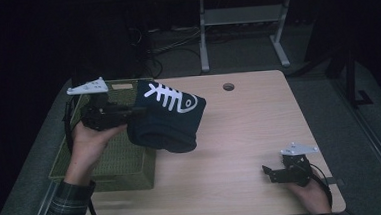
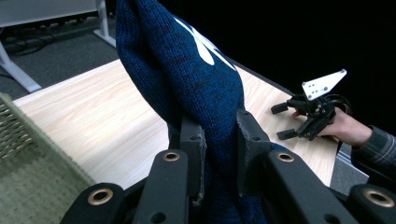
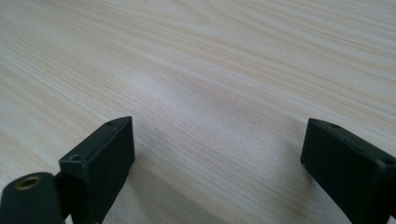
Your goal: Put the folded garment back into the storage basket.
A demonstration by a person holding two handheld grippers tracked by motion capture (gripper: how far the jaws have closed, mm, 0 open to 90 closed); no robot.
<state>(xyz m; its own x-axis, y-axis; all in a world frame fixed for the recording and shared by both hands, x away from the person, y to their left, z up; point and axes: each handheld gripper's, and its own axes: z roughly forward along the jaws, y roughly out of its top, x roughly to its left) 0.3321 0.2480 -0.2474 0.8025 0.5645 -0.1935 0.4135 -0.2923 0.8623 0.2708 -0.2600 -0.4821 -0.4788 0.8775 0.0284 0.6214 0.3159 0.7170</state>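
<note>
A left hand holds a black two-jaw left gripper (image 1: 128,113) clamped on a folded navy knitted sweater (image 1: 169,121) with a white fishbone design, raised over a light wooden table (image 1: 240,134) beside a green woven basket (image 1: 124,161). The black right gripper (image 1: 268,172) rests open near the table's front right corner.

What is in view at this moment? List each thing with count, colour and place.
sweater: one, dark blue knit with a white fish-skeleton print, folded, held above the table's left part
basket: one, olive green woven, at the table's left edge
table: one, light wood, with a round hole near its far edge
second table frame: one, grey legs, on the floor behind
cables: several, dark, on the floor behind
left claw: one, black, shut on the sweater
right claw: one, black, open, low over the table's near right corner
hands: two, one on each claw, plaid sleeve on the left
</note>
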